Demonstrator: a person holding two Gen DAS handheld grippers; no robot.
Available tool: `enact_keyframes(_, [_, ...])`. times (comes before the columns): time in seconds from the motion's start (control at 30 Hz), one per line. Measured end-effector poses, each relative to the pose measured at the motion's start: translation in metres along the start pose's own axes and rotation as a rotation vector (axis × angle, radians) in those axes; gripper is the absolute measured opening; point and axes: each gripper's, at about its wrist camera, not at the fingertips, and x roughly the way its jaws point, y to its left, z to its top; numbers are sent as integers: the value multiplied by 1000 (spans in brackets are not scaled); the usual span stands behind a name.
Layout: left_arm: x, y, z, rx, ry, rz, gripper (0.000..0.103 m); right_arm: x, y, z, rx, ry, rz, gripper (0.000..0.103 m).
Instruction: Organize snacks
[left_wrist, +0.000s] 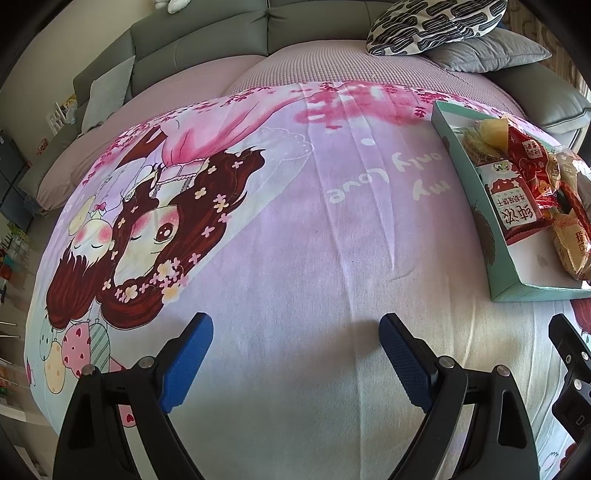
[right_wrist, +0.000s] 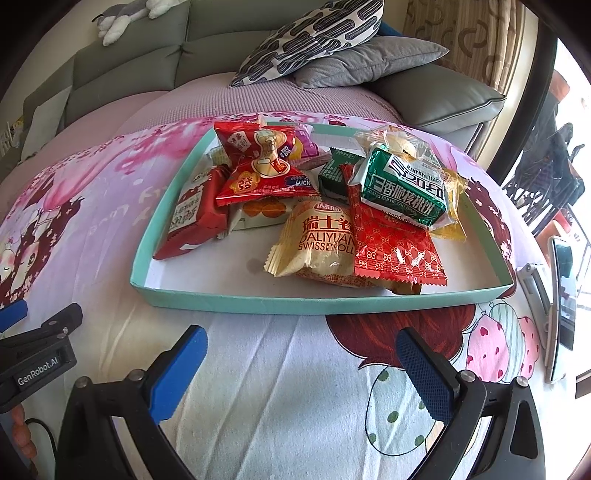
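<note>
A shallow teal box lid (right_wrist: 236, 304) lies on the printed blanket and holds several snack packets. Among them are a gold Swiss-roll packet (right_wrist: 317, 240), a red patterned packet (right_wrist: 391, 240), a green walnut-cake packet (right_wrist: 402, 188) and a red cartoon packet (right_wrist: 266, 166). My right gripper (right_wrist: 303, 354) stands open just in front of the lid's near wall, with nothing between its fingers. In the left wrist view the same lid (left_wrist: 491, 236) sits at the right edge. My left gripper (left_wrist: 295, 347) is open over bare blanket, left of the lid.
The cartoon blanket (left_wrist: 295, 240) covers a grey sofa (right_wrist: 129, 70). Patterned and grey cushions (right_wrist: 325, 37) lie behind the lid. A white phone-like device (right_wrist: 561, 306) rests at the blanket's right edge. A plush toy (right_wrist: 122, 18) sits on the sofa back.
</note>
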Motion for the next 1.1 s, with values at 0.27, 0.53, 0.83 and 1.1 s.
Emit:
enact_keyframes(0.27, [0, 1, 1, -6, 3, 0, 92, 1, 1, 1, -4, 2, 1, 103])
enact_keyframes(0.53, [1, 1, 1, -8, 4, 0, 92, 2, 0, 1, -2, 5, -1, 103])
enact_keyframes(0.83, [1, 1, 1, -7, 3, 0, 92, 2, -1, 1, 2, 6, 0, 103])
enact_keyframes(1.1, [1, 2, 1, -6, 2, -1, 92, 3, -1, 0, 5, 7, 2, 103])
